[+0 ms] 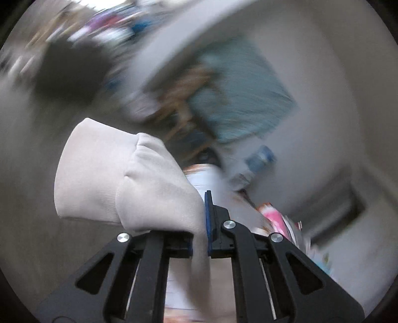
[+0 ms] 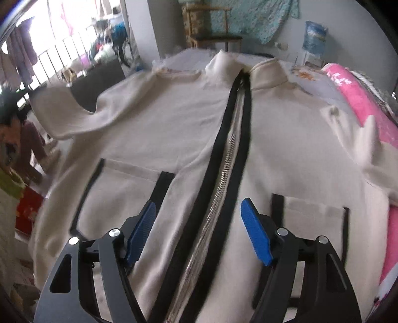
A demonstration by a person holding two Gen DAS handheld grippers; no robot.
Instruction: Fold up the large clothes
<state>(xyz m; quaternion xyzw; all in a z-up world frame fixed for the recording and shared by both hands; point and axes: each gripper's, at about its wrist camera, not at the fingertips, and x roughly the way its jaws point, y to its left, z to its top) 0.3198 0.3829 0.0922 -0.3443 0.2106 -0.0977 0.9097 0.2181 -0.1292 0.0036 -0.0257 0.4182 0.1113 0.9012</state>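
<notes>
A large cream zip-up jacket lies front up and spread flat in the right wrist view, its black-edged zipper running up to the collar. My right gripper hovers over the lower zipper, between the two chest pockets, with its blue pads wide apart and nothing pinched. In the blurred left wrist view, my left gripper is shut on the jacket's sleeve near its ribbed cuff, lifted off the surface. The cloth drapes over and hides the left finger.
A pink patterned blanket lies along the jacket's right side. Behind the collar stand a wooden chair and a blue water jug, under a teal cloth on the wall. A person is at the far left.
</notes>
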